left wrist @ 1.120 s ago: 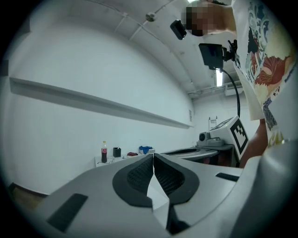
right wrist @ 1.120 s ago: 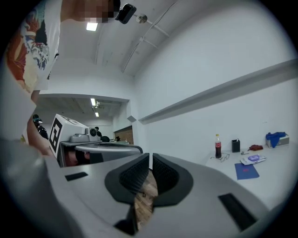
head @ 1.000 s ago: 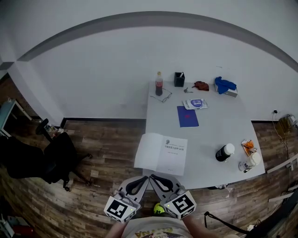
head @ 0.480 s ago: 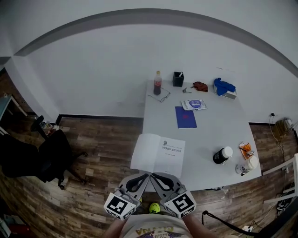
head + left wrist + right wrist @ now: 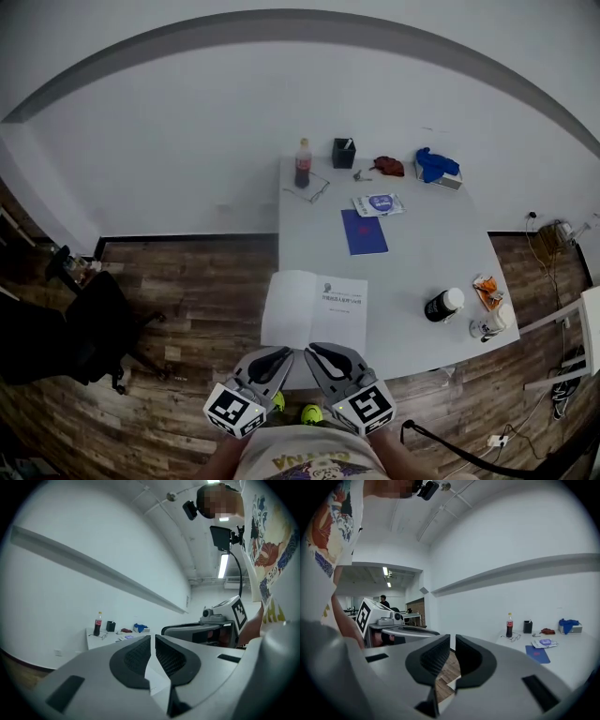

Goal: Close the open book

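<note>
White pages of the open book (image 5: 314, 309) lie flat at the table's (image 5: 422, 253) near left corner, and the left page hangs out past the left edge. Both grippers sit side by side at the near edge, tips just beside the book's near side. The left gripper (image 5: 287, 355) has its jaws together with nothing between them, and so does the right gripper (image 5: 313, 352). A blue notebook (image 5: 364, 232) lies mid-table, and a bottle (image 5: 303, 164) stands at the far left corner.

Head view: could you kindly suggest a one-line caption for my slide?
Left gripper and right gripper, both shut and empty, poised just short of the open book on the white table.
</note>
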`<state>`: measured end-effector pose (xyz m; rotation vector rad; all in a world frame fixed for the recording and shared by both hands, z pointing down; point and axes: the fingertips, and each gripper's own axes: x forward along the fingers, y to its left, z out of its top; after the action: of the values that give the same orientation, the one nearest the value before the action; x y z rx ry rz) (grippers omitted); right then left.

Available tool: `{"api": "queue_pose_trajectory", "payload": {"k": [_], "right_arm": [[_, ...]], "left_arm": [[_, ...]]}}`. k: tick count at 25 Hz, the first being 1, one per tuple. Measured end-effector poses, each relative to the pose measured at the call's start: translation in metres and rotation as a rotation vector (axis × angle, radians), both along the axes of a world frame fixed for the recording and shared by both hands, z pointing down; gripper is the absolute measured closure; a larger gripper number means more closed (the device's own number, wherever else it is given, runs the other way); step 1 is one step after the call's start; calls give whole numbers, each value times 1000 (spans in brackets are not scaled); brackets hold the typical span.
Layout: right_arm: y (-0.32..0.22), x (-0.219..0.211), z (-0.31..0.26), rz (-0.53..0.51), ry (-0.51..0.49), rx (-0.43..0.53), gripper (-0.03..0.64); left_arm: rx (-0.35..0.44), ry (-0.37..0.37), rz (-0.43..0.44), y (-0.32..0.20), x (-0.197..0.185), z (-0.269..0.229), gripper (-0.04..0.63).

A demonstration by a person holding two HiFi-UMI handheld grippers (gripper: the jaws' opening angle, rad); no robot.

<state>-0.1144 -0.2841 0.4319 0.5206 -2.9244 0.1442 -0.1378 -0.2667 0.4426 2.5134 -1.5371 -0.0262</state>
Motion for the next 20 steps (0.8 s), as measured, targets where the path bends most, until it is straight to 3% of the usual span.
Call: {"api": "queue_pose_trajectory", "payload": {"k": [8, 14, 20], "right_arm": [[-4, -32, 26, 24, 57, -39, 586], [-8, -53, 57, 38, 130, -77, 586], [-16, -74, 90, 60, 177, -99, 586]], "left_arm": [[-23, 65, 42, -10, -16, 16, 581], [-79, 185, 33, -15, -41, 43, 581], [-115, 160, 41, -24, -64, 78, 560]]}}
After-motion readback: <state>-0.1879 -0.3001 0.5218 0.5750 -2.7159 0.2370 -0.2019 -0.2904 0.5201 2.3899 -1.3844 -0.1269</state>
